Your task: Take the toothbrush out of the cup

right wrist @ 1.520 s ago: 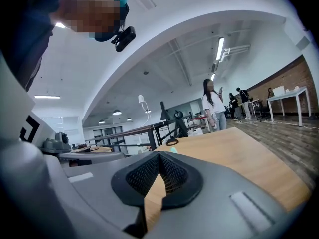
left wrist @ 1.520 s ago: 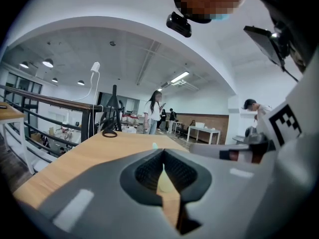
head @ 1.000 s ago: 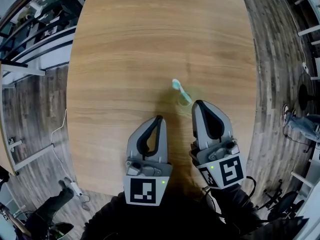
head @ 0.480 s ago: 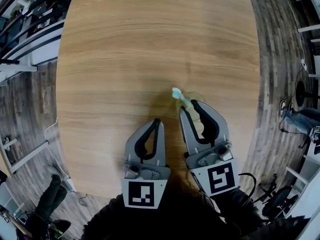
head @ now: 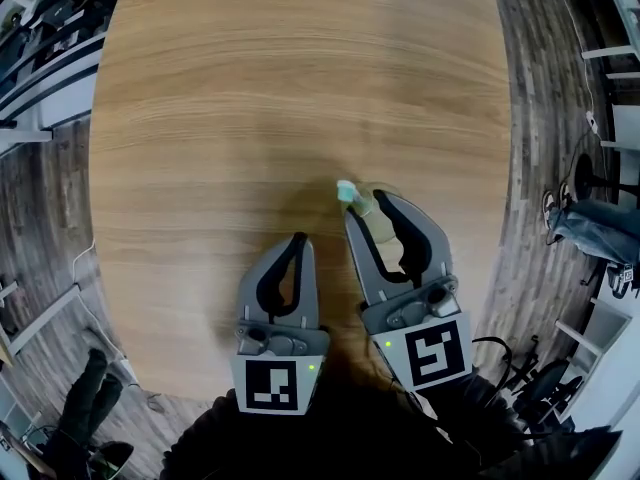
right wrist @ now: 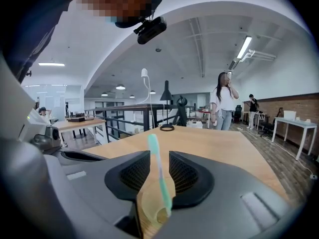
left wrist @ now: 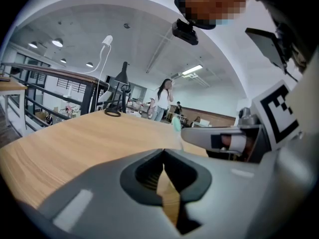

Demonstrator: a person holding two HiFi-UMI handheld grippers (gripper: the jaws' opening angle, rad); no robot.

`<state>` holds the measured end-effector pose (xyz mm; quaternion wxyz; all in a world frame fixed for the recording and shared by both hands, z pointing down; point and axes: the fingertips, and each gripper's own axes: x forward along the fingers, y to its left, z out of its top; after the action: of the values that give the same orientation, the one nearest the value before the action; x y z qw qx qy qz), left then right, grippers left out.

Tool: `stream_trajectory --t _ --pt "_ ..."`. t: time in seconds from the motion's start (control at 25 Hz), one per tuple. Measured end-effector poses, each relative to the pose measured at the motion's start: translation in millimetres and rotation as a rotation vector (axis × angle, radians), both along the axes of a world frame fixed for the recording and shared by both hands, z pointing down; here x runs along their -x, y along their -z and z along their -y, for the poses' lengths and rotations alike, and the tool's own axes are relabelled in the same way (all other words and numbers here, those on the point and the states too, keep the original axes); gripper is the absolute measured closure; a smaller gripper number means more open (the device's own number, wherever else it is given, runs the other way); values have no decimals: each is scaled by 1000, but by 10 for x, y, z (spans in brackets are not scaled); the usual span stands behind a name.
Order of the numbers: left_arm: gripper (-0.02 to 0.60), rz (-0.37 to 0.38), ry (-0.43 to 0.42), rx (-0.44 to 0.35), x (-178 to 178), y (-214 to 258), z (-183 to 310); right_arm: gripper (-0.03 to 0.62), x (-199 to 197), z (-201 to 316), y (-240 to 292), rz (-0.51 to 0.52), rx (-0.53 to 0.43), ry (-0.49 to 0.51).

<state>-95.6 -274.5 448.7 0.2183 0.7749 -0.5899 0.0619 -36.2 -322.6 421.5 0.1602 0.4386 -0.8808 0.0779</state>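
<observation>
Seen from the head view, two handheld grippers rest over a pale oval wooden desk [head: 250, 88], with the right gripper [head: 367, 206] reaching slightly further forward than the left gripper [head: 299, 240]. The right gripper's grey fingers [head: 358, 248] stand apart, straddling a small clear yellowish plastic cup [head: 374, 220] that sits on the desk between them. A mint-green toothbrush [head: 347, 191] stands in that cup, leaning so that its head pokes out just past the tip of the left-hand finger. In the right gripper view, the toothbrush [right wrist: 158, 176] rises up the middle of the gap between the two ribbed finger pads [right wrist: 130, 173], its foot inside the cup [right wrist: 152, 205]. A strip of desk shows on either side of the handle, and neither pad presses on it. The left gripper [left wrist: 163, 151] lies just beside its partner with its fingers [left wrist: 99, 193] drawn together at the tips. Only a thin sliver of desk is visible through them, and nothing is held. From the left gripper view, the toothbrush head [left wrist: 177, 124] shows above the right gripper's near finger [left wrist: 214, 136]. A black ring-shaped object [right wrist: 167, 127] lies at the desk's far end, and a person [right wrist: 223, 103] stands beyond it.
</observation>
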Motion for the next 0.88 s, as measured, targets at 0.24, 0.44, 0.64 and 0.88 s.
stream_trajectory --t 0.24,0.44,0.64,0.88 --pt "574 -24 -2 6 85 -49 28 471 97 40 -38 -81 1 15" --pt "574 -51 10 3 112 -66 29 459 115 98 -66 -189 -9 28" --pt "574 -64 21 7 184 -83 40 459 146 139 -107 -225 17 36" --pt "574 -73 32 24 235 -118 38 474 214 141 -174 -241 38 57"
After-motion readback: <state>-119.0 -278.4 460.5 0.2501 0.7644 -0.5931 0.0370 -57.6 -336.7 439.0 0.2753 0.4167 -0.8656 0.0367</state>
